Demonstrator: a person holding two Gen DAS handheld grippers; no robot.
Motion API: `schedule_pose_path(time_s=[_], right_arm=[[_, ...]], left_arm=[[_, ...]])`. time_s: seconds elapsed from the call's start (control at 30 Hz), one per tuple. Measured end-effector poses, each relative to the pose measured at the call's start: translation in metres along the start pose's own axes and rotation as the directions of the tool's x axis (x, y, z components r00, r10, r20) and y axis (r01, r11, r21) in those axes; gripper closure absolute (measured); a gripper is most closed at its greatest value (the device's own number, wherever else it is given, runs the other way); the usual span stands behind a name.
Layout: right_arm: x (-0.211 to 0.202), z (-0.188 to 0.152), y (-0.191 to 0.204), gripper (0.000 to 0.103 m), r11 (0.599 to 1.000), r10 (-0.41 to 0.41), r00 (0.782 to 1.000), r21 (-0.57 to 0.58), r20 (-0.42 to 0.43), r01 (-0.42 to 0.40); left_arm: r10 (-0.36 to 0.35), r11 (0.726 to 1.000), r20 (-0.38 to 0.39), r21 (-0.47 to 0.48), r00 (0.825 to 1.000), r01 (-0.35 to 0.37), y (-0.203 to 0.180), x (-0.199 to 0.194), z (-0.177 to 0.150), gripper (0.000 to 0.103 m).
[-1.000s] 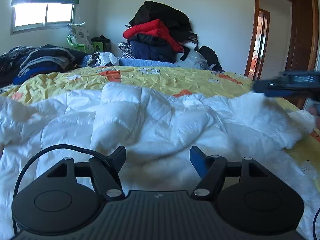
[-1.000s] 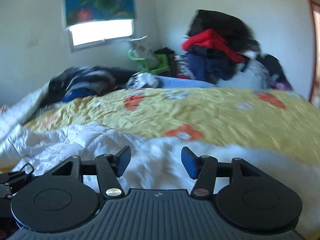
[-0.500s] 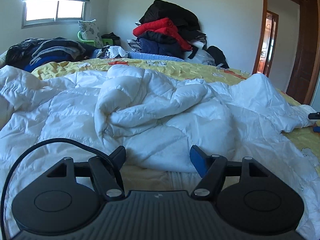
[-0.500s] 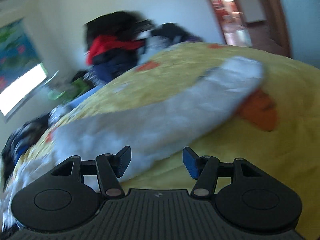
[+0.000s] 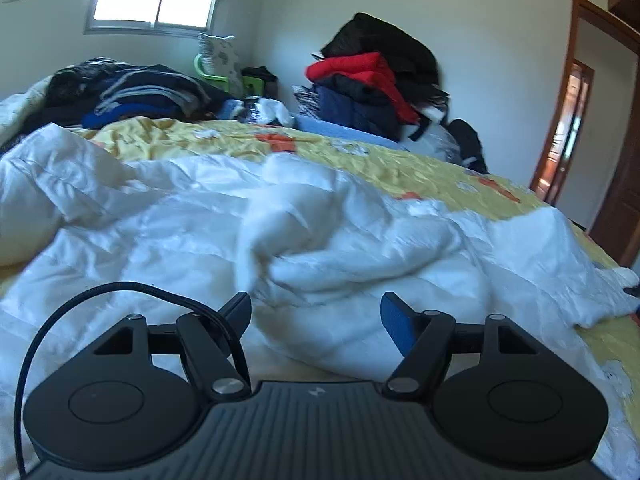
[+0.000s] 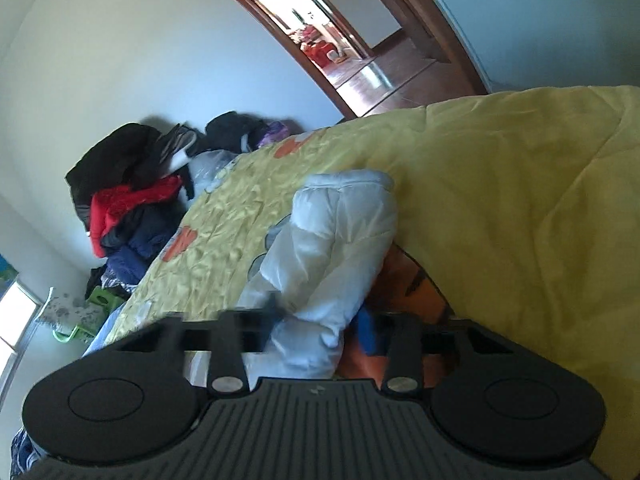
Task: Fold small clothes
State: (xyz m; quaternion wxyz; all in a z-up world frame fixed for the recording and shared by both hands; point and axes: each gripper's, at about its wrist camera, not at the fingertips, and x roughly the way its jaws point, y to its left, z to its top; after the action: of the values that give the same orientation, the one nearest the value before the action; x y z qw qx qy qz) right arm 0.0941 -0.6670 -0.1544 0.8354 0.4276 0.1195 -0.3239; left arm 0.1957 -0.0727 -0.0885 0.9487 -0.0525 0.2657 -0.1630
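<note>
Two grippers over white padded jacket [image 5: 304,240]: left gripper [image 5: 316,314] spread, empty; right gripper [image 6: 320,324] closing around sleeve [image 6: 336,240]. Risk: slick puffy sleeve squirts out, fold lost.

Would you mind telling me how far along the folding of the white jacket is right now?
Nothing looks folded yet: the white jacket lies rumpled across the yellow bedspread. In hand: the right gripper is closing on one sleeve, which sits between its fingers. The left gripper hangs open above the jacket's body, holding nothing. Left: every fold.
</note>
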Motion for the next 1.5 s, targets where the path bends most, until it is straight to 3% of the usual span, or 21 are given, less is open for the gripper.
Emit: schedule_pose_path(time_s=[0.2, 0.4, 0.53, 0.7, 0.87, 1.07, 1.13, 1.37, 1.5], right_arm=[[-0.020, 0.009, 0.032, 0.089, 0.997, 0.002, 0.998, -0.079, 0.061, 0.003], [-0.070, 0.011, 0.101, 0.090, 0.975, 0.040, 0.986, -0.224, 0.162, -0.003], [-0.112, -0.008, 0.161, 0.090, 0.912, 0.158, 0.959, -0.406, 0.236, -0.051], [-0.144, -0.040, 0.233, 0.091, 0.832, 0.296, 0.925, -0.539, 0.238, -0.128], [-0.156, -0.092, 0.293, 0.091, 0.712, 0.421, 0.893, -0.667, 0.158, -0.217], [-0.155, -0.159, 0.335, 0.091, 0.599, 0.492, 0.871, -0.729, 0.010, -0.331], [-0.163, -0.185, 0.345, 0.091, 0.549, 0.509, 0.859, -0.750, -0.051, -0.370], [-0.165, -0.275, 0.374, 0.091, 0.400, 0.487, 0.831, -0.778, -0.268, -0.485], [-0.167, -0.320, 0.378, 0.091, 0.322, 0.447, 0.808, -0.774, -0.383, -0.545]], left_arm=[[0.035, 0.999, -0.005, -0.037, 0.999, -0.035, 0.020, -0.001, 0.003, 0.032], [0.054, 0.995, -0.010, -0.080, 0.999, -0.054, 0.038, -0.007, 0.004, 0.032], [0.053, 0.993, 0.000, -0.103, 0.999, -0.052, 0.048, -0.014, 0.005, 0.032], [0.053, 0.990, 0.021, -0.135, 0.998, -0.050, 0.062, -0.025, 0.008, 0.032], [0.058, 0.983, 0.040, -0.179, 0.998, -0.050, 0.078, -0.037, 0.012, 0.032], [0.062, 0.969, 0.062, -0.243, 0.996, -0.045, 0.101, -0.050, 0.018, 0.031], [0.057, 0.957, 0.066, -0.290, 0.996, -0.035, 0.111, -0.053, 0.021, 0.025], [0.072, 0.903, 0.049, -0.428, 0.996, -0.044, 0.136, -0.057, 0.031, 0.022], [0.072, 0.892, 0.054, -0.450, 0.996, -0.040, 0.145, -0.058, 0.033, 0.021]])
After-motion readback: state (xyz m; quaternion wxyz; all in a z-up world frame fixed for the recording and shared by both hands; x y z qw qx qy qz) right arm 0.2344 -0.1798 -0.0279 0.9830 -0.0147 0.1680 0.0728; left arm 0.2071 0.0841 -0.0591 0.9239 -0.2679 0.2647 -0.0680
